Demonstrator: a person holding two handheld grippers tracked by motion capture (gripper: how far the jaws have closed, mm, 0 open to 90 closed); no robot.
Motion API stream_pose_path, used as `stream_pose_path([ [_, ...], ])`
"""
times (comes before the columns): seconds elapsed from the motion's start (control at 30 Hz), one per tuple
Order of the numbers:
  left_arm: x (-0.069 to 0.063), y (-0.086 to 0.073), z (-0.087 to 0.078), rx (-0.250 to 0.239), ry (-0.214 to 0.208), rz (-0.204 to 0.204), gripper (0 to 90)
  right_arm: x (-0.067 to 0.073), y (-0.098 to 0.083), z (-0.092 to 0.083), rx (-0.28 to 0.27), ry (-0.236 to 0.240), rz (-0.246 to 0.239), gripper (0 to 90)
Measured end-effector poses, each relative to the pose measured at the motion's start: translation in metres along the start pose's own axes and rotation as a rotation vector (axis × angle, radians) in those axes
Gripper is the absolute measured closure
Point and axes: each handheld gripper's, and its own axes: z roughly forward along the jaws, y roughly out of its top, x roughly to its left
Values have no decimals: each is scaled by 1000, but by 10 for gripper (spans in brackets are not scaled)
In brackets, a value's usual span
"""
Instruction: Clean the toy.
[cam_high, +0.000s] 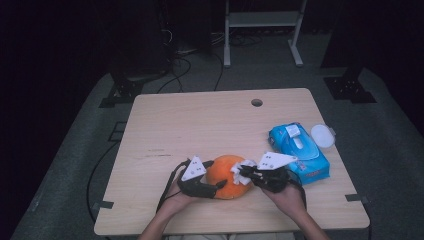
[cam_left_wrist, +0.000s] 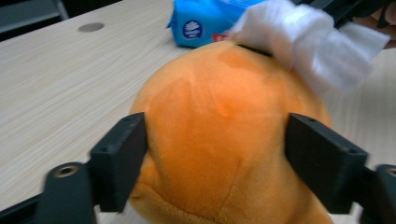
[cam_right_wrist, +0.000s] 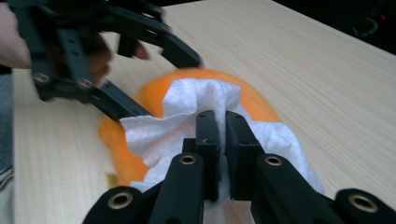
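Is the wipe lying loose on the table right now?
No, the right gripper has the white wipe pinched between its jaws, held against the orange plush toy.

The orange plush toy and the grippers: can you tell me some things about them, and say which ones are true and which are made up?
1. The right gripper pinches a white wipe. True.
2. The wipe lies flat on the table, far from the orange plush toy. False: it rests against the toy.
3. The left gripper has a jaw on each side of the toy. True.
4. The blue wipes pack sits on the toy's left in the high view. False: it is on the toy's right.
5. The table has a round hole near its far edge. True.
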Motion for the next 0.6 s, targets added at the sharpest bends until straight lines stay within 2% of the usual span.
stream_pose_path([
  [0.03,-2,1,0,2,4,19,262,1,1,3,4,-3,-13,842],
  [0.1,-2,2,-1,0,8,23,262,-6,-3,7,3,4,27,842],
  [0.13,0,3,-2,-4,18,12,245,-10,-7,8,1,6,51,843],
  [0.2,4,5,-4,-6,26,-20,157,-12,-12,7,12,-10,60,843],
  [0.23,5,4,-5,-4,33,-22,127,-11,-15,5,13,-14,65,843],
  [0.3,8,2,-6,-3,36,-21,117,-8,-16,2,24,-21,58,843],
  [0.4,10,-2,-4,-2,19,-44,133,-4,-16,0,36,-25,38,843],
  [0.5,6,-3,0,7,2,5,237,0,-10,2,23,-13,46,843],
  [0.6,0,-1,2,1,-8,39,277,4,4,5,-11,19,14,843],
])
